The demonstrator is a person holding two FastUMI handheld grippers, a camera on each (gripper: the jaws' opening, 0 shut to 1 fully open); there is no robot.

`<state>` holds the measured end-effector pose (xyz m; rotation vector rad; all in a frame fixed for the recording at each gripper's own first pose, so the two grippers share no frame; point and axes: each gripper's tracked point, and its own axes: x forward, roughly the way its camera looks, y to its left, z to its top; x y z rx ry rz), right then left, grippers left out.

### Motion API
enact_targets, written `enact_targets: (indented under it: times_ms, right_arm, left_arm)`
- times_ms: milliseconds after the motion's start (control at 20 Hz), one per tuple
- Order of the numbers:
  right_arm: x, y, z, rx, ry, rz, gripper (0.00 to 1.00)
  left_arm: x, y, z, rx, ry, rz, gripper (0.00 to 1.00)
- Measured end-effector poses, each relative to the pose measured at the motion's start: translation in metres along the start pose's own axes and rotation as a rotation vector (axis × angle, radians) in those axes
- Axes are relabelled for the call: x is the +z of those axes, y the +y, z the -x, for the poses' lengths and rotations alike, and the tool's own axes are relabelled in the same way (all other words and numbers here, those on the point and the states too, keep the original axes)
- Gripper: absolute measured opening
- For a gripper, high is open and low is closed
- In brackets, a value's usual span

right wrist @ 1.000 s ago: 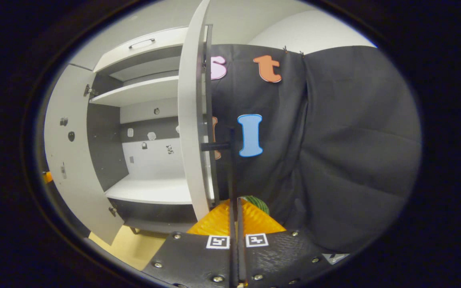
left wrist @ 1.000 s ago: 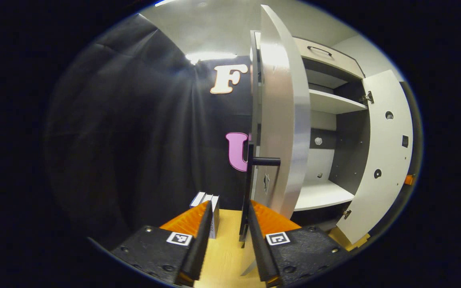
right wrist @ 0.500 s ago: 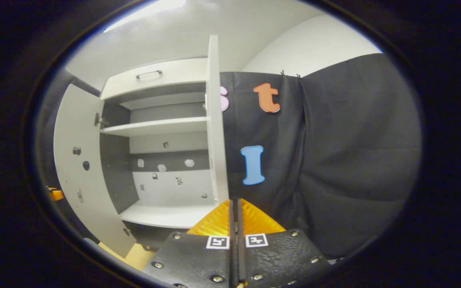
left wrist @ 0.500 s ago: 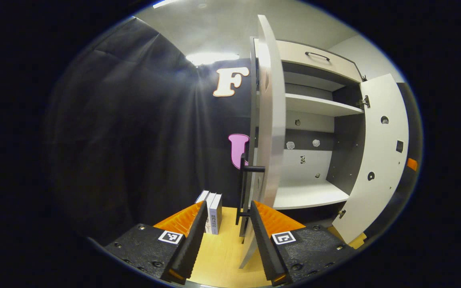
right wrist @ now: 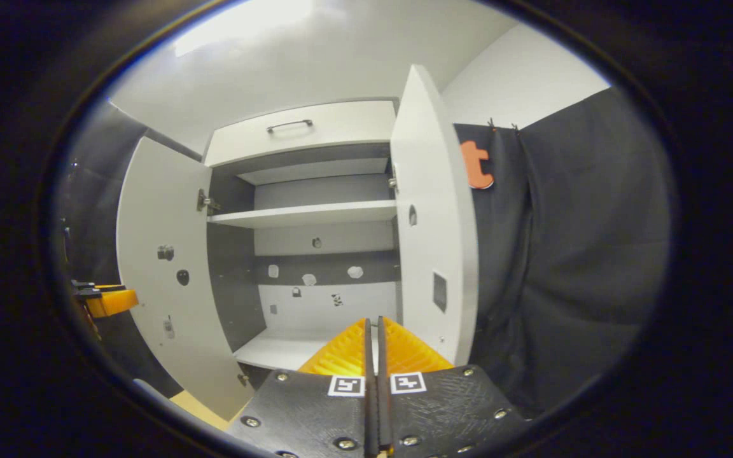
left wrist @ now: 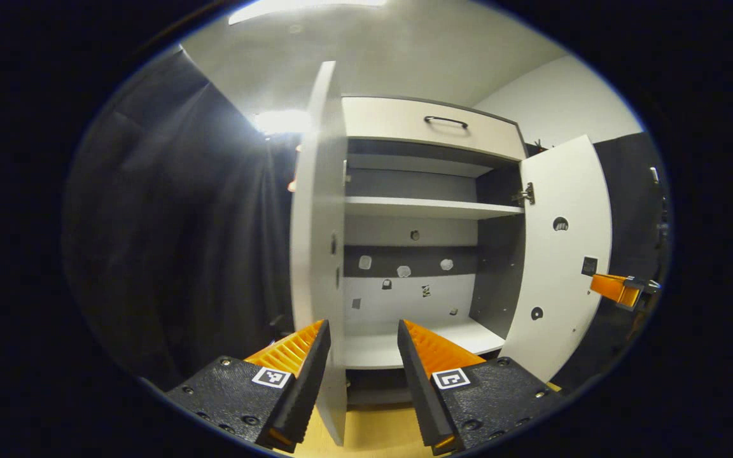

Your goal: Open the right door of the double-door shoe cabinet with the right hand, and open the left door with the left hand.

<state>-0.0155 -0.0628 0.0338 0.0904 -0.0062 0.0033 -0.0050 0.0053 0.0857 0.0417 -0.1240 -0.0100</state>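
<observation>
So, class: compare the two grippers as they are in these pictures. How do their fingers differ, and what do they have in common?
The left gripper has its fingers spread apart; the right gripper has its fingers closed together. The left door's edge stands between the left gripper's fingers; nothing sits between the right gripper's. Both face the open cabinet and grip nothing.

The cabinet (left wrist: 430,124) doors (left wrist: 315,210) and shelves (left wrist: 430,207) look like smooth, matt laminated board — pale outside, dark grey on the inner walls. Hinges (left wrist: 527,194) and the drawer handle (left wrist: 445,119) look metal. The wall (right wrist: 583,242) is matt, creased cloth. The floor (left wrist: 373,436) looks like smooth wood.
</observation>
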Motion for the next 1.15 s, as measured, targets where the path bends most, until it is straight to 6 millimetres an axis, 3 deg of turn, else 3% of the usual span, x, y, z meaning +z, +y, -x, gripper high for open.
enact_targets:
  times_ms: [50, 100, 250, 300, 350, 400, 450, 500, 550, 600, 650, 700, 750, 800, 950, 1050, 1100, 1150]
  right_arm:
    - [-0.003, 0.007, -0.005, 0.01, 0.014, 0.005, 0.12]
    - [-0.007, 0.011, -0.008, 0.007, 0.023, 0.013, 0.05]
    - [-0.007, 0.028, -0.013, 0.026, 0.032, 0.003, 0.08]
    - [-0.007, 0.032, -0.016, 0.036, 0.032, -0.006, 0.23]
    - [-0.007, 0.035, -0.015, 0.042, 0.03, -0.013, 0.29]
    - [-0.005, 0.037, -0.015, 0.046, 0.025, -0.015, 0.53]
    - [-0.003, 0.039, -0.016, 0.047, 0.015, -0.015, 0.69]
    - [0.0, 0.04, -0.015, 0.044, 0.004, -0.015, 0.77]
    - [0.002, 0.04, -0.015, 0.041, -0.002, -0.016, 0.82]
    - [0.001, 0.04, -0.014, 0.035, -0.003, -0.016, 0.93]
    - [0.002, 0.039, -0.014, 0.031, -0.008, -0.013, 0.86]
    - [0.003, 0.039, -0.014, 0.03, -0.01, -0.012, 0.96]
    - [0.003, 0.04, -0.014, 0.027, -0.014, -0.009, 0.92]
    - [0.004, 0.039, -0.014, 0.022, -0.016, -0.005, 0.97]
    - [0.007, 0.039, -0.015, 0.012, -0.024, 0.008, 0.97]
    - [0.009, 0.039, -0.014, 0.007, -0.032, 0.016, 0.92]
    - [0.009, 0.039, -0.013, 0.004, -0.035, 0.019, 0.97]
    - [0.009, 0.039, -0.013, 0.002, -0.035, 0.023, 0.92]
  left_arm:
    - [0.003, -0.011, -0.007, -0.02, -0.008, -0.008, 0.66]
    - [0.005, -0.021, -0.014, -0.039, -0.01, -0.014, 0.67]
    - [0.014, -0.048, -0.031, -0.09, -0.028, -0.001, 0.7]
    - [0.014, -0.057, -0.035, -0.114, -0.03, 0.014, 0.72]
    - [0.013, -0.064, -0.039, -0.13, -0.03, 0.028, 0.77]
    - [0.013, -0.066, -0.044, -0.129, -0.031, 0.035, 0.85]
    - [0.011, -0.067, -0.048, -0.124, -0.03, 0.037, 0.93]
    - [0.011, -0.067, -0.05, -0.117, -0.028, 0.036, 0.99]
    - [0.009, -0.07, -0.055, -0.11, -0.028, 0.032, 0.98]
    - [0.008, -0.071, -0.058, -0.106, -0.026, 0.03, 0.96]
    - [0.005, -0.072, -0.06, -0.103, -0.023, 0.026, 0.98]
    - [0.004, -0.075, -0.062, -0.105, -0.021, 0.023, 0.98]
    - [0.004, -0.078, -0.062, -0.113, -0.021, 0.022, 0.98]
    - [0.004, -0.081, -0.064, -0.121, -0.022, 0.023, 0.98]
    - [0.007, -0.087, -0.066, -0.131, -0.031, 0.022, 0.98]
    - [0.009, -0.091, -0.065, -0.139, -0.04, 0.014, 0.98]
    - [0.011, -0.093, -0.065, -0.144, -0.045, 0.011, 0.98]
    - [0.012, -0.095, -0.065, -0.151, -0.05, 0.009, 0.98]
